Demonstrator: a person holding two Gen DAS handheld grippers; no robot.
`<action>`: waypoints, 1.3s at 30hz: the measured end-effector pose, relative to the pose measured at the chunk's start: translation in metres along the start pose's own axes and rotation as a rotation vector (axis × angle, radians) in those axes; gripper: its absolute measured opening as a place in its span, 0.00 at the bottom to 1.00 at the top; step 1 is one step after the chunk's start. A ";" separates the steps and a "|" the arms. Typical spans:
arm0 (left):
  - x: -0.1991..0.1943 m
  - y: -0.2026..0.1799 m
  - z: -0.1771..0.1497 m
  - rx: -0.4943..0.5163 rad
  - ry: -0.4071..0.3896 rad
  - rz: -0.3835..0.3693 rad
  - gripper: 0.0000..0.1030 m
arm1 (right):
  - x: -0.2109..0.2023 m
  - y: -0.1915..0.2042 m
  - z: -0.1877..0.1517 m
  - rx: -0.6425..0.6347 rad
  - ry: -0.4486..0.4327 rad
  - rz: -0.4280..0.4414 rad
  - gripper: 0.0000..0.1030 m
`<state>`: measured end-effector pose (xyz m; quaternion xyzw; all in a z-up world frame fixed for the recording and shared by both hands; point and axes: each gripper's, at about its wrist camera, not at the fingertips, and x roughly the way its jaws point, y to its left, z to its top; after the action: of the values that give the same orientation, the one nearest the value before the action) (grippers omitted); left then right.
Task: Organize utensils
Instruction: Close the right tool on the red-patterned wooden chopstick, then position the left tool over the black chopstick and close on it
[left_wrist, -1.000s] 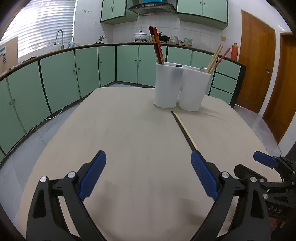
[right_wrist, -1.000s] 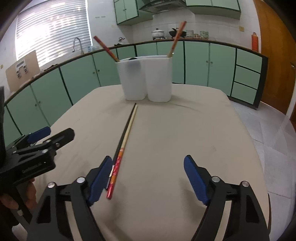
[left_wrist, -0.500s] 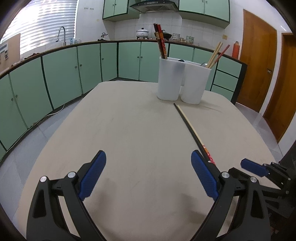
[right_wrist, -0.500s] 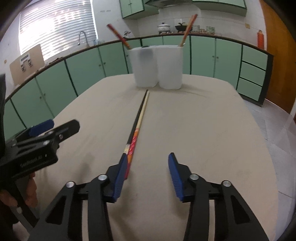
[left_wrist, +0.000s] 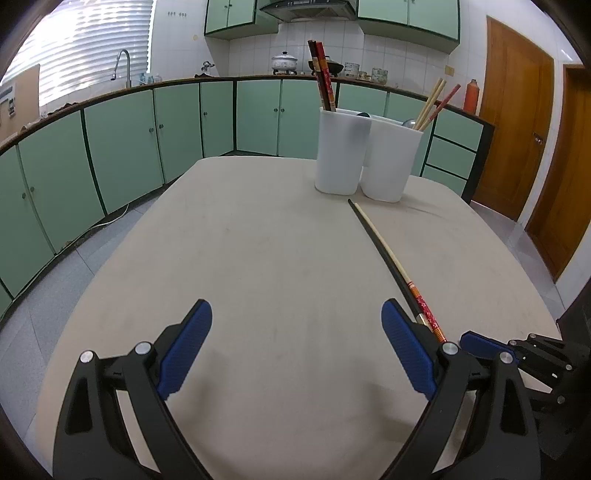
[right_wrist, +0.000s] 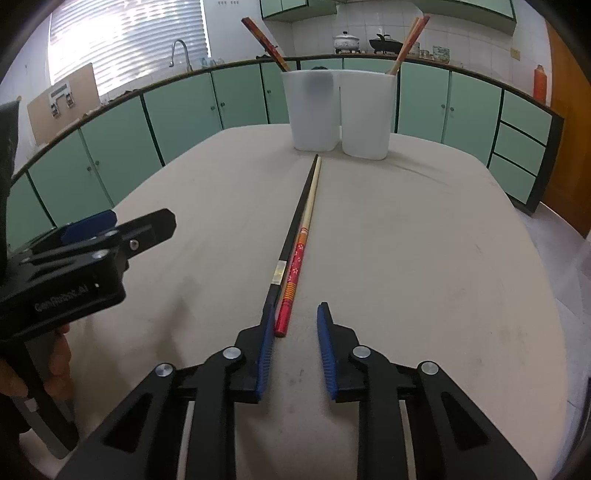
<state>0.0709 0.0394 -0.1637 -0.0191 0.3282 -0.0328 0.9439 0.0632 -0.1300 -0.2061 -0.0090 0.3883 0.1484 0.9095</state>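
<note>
chopsticks (right_wrist: 295, 258) (maybe untouched) lie inside closing right claw (right_wrist: 295, 345).

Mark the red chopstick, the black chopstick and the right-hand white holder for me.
red chopstick (right_wrist: 295, 266), right wrist view, on its patterned red handle.
black chopstick (right_wrist: 295, 218), right wrist view, mid-shaft.
right-hand white holder (right_wrist: 365, 114), right wrist view, front wall.

A curved run of pale green cabinets (left_wrist: 177, 129) under a dark countertop (left_wrist: 110, 96) wrapped around the kitchen, with matching wall cupboards (left_wrist: 240, 16) above white tiled walls (left_wrist: 325, 44). Daylight came through a blind-covered window (left_wrist: 85, 44) behind the sink tap (left_wrist: 122, 66), while two wooden doors (left_wrist: 517, 129) stood at the right. A beige-covered table (left_wrist: 258, 258) filled the foreground over a grey tiled floor (left_wrist: 92, 251).
</note>
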 end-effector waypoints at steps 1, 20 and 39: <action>0.000 0.000 0.000 -0.003 0.002 -0.001 0.88 | 0.000 0.000 0.000 -0.001 0.001 -0.001 0.19; 0.008 -0.027 0.004 0.034 0.020 -0.040 0.88 | -0.015 -0.039 -0.006 0.101 -0.019 -0.066 0.06; 0.027 -0.068 -0.007 0.062 0.120 -0.113 0.75 | -0.028 -0.073 -0.011 0.187 -0.067 -0.082 0.06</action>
<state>0.0846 -0.0308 -0.1820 -0.0064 0.3816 -0.0971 0.9192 0.0571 -0.2085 -0.2009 0.0650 0.3693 0.0745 0.9240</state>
